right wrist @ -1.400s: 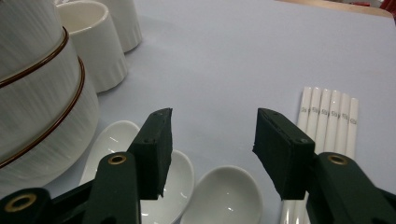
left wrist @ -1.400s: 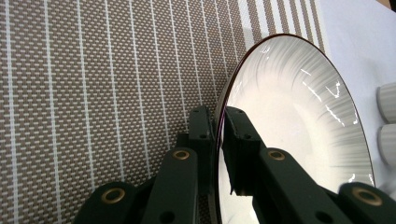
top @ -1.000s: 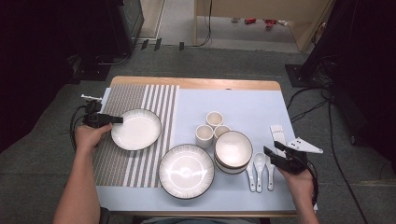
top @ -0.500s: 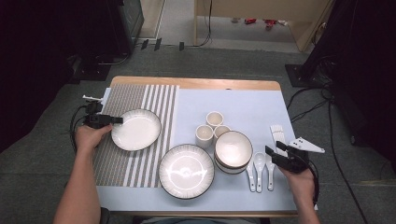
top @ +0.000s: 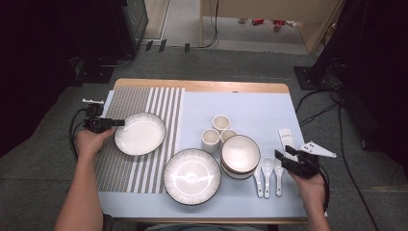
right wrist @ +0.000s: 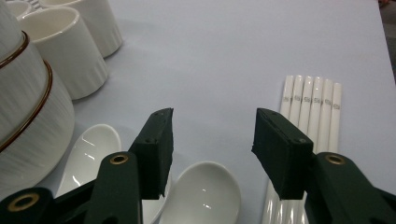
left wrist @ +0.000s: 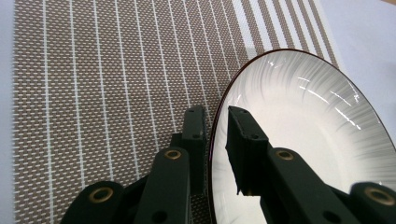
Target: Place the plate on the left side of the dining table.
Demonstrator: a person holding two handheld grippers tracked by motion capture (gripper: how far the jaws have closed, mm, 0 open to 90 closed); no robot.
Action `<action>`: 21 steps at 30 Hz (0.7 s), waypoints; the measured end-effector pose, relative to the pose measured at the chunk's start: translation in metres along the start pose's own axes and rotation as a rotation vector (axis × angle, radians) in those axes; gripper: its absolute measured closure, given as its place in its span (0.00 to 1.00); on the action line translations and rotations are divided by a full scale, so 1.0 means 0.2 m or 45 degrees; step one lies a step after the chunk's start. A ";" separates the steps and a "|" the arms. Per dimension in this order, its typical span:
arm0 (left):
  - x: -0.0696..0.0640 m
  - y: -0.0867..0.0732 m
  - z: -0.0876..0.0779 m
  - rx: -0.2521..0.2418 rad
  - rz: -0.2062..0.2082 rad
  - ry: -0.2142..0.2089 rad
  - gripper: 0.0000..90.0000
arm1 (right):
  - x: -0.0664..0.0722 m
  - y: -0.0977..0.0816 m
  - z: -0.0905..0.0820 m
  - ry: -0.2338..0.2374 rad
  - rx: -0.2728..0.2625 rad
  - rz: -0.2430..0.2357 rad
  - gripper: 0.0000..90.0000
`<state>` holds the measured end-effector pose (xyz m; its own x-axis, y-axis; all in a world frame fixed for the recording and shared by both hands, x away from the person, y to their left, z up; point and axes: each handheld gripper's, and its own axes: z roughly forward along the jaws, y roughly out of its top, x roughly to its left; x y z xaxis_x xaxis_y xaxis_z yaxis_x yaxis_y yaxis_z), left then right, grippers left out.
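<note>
Shallow plate [top: 140,134]: on striped placemat [top: 120,163], table's left. Left gripper [left wrist: 215,122] fingers straddle its rim, just opening, slightly parted, pads apparently clear. Release fully before withdrawing sideways. Right gripper [right wrist: 212,140] half-open, empty, above spoons [right wrist: 201,198].

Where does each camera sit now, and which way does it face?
High view: above the person's side, facing forward and down on the table; both forearms enter from the bottom.
Left gripper view: on the left gripper, looking along its jaws, just opening, the plate rim between them.
Right gripper view: on the right gripper, open jaws facing spoons and chopsticks.
Shared: the plate, in high and left gripper views.
</note>
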<state>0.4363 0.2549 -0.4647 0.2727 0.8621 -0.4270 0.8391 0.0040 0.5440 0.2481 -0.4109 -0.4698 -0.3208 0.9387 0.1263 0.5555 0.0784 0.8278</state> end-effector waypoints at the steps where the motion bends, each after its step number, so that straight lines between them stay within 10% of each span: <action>1: 0.00 0.00 0.00 0.000 0.000 0.000 0.86 | 0.00 0.00 0.00 -0.003 0.001 -0.002 0.53; 21: -0.06 -0.05 -0.06 -0.020 0.150 0.026 0.63 | 0.00 0.01 0.00 -0.013 -0.009 -0.003 0.52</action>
<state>0.4199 0.2501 -0.4561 0.3594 0.8673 -0.3444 0.7943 -0.0906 0.6007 0.2493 -0.4111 -0.4686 -0.3142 0.9419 0.1185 0.5491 0.0785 0.8320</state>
